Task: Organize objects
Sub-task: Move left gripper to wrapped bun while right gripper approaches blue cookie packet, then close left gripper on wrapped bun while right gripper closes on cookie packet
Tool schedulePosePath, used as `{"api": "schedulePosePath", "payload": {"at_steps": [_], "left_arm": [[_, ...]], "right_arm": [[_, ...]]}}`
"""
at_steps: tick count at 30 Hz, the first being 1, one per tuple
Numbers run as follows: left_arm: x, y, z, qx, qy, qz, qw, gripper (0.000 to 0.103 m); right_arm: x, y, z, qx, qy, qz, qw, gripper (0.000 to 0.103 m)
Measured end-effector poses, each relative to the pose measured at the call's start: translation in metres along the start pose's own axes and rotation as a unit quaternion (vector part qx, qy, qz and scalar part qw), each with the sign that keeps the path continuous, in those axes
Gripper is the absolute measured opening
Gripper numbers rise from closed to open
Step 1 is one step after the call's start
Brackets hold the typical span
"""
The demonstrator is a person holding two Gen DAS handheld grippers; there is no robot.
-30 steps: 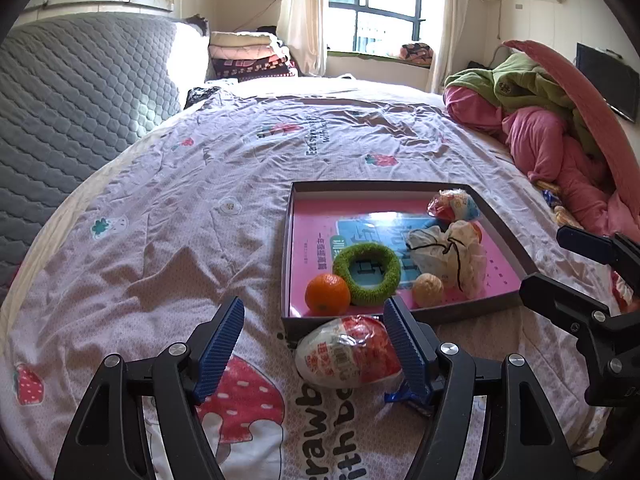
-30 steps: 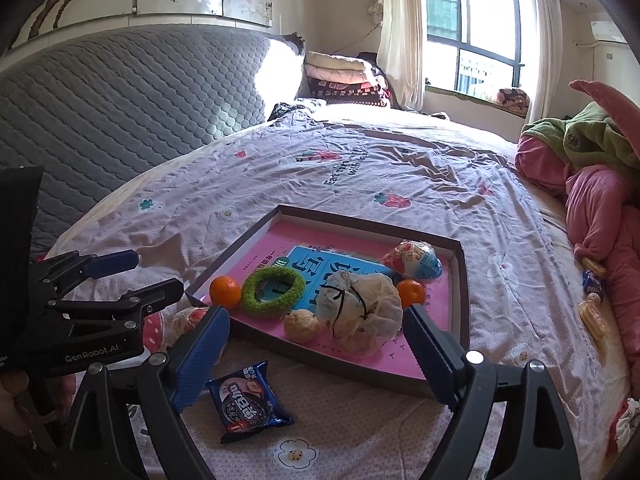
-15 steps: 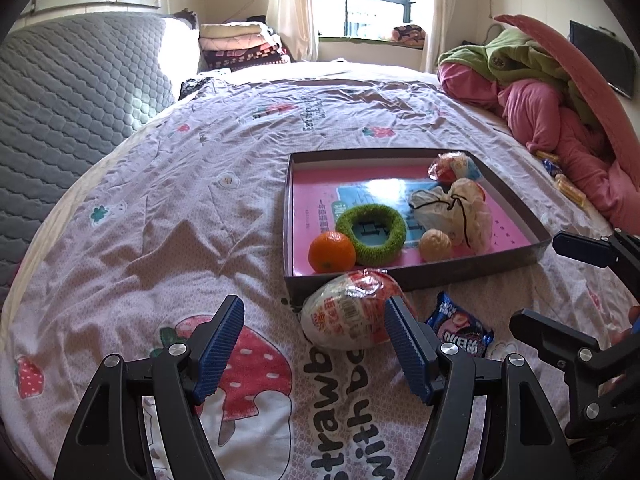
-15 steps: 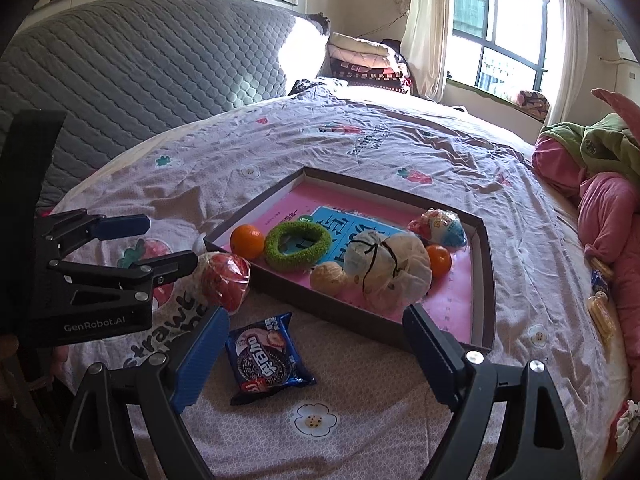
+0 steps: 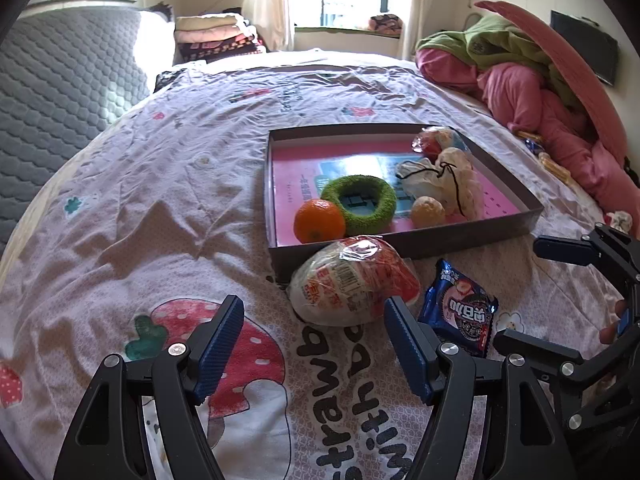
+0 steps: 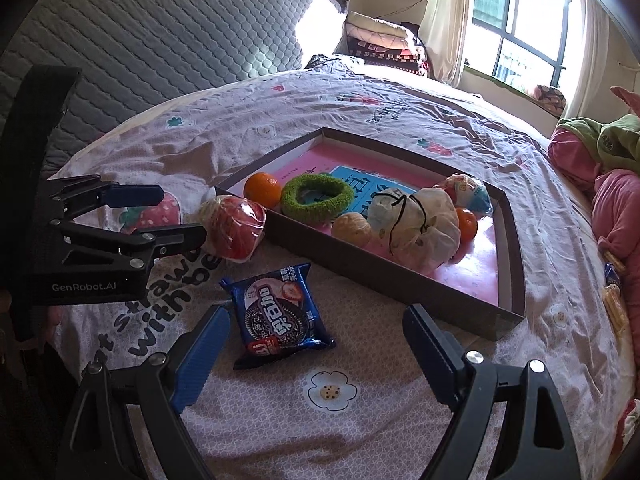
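Tools stand over the bed's strawberry-print cover, both short of the shallow brown cardboard tray (image 6: 400,276). Left of the tray's near corner, the left tool (image 5: 314,340) gapes empty before the egg-shaped red-and-white wrapped snack (image 5: 352,284), which touches the tray wall. Further right, just in front of the tray, the right tool (image 6: 316,344) spreads wide, empty, around the blue cookie packet (image 6: 278,312). Approach seems underway; next each must descend, close, then lift into the tray.
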State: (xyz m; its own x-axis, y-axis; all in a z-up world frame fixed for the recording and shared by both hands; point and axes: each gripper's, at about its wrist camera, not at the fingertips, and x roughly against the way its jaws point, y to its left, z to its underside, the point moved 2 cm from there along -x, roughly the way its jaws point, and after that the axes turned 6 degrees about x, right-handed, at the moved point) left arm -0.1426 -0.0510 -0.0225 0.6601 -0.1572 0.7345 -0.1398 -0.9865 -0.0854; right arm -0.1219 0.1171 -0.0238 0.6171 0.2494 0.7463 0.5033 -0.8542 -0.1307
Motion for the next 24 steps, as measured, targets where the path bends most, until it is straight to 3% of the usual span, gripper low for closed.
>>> {"api": "schedulePosePath", "payload": {"at_steps": [10,24], "left_arm": [[-0.011,-0.009,0.005,-0.041,0.001,-0.01,0.9991,0.074],[-0.033,-0.009,-0.002,-0.025,0.027,0.003,0.9993,0.076]], "right_arm": [[-0.014,0.007,0.005,0.017,0.018,-0.003,1.0,0.088],[-0.031,0.014,0.003,0.03,0.032,-0.008,0.999,0.088]]}}
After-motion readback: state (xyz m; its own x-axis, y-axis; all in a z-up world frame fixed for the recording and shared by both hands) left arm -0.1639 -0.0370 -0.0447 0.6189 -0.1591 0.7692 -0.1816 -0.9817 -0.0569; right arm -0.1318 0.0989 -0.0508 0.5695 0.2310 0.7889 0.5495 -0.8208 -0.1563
